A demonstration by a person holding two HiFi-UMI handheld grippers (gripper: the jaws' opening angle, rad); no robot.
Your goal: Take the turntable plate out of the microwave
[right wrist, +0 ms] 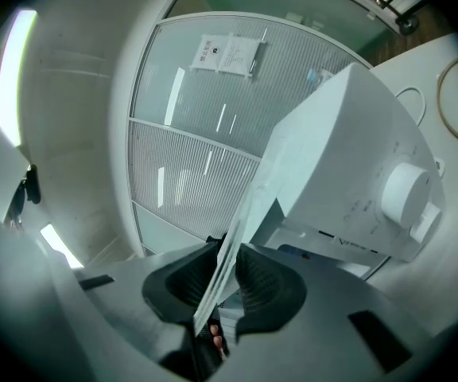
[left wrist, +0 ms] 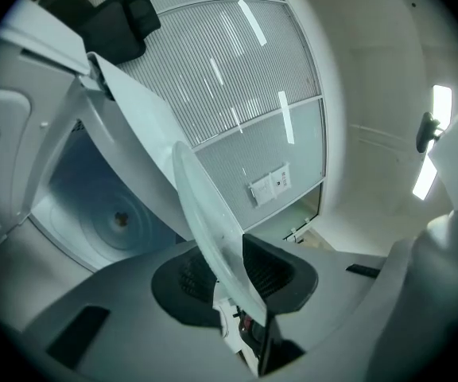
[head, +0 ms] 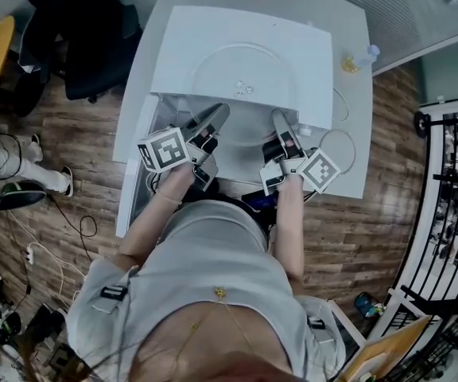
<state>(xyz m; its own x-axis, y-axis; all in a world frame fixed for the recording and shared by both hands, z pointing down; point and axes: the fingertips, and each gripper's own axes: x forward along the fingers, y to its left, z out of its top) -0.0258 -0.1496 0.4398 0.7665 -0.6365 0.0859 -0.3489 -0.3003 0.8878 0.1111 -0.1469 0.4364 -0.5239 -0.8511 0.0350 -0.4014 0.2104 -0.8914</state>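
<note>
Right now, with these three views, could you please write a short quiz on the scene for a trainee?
1. True or false: the left gripper and the right gripper are both shut on the glass turntable plate.
2. The door of the microwave is: A closed, B open, C taken off.
3. What colour is the table under the microwave?
Key: 1 true; 2 B; 3 white.

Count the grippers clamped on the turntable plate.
2: the left gripper holds the turntable plate at its left rim, the right gripper at its right rim; none hidden.
</note>
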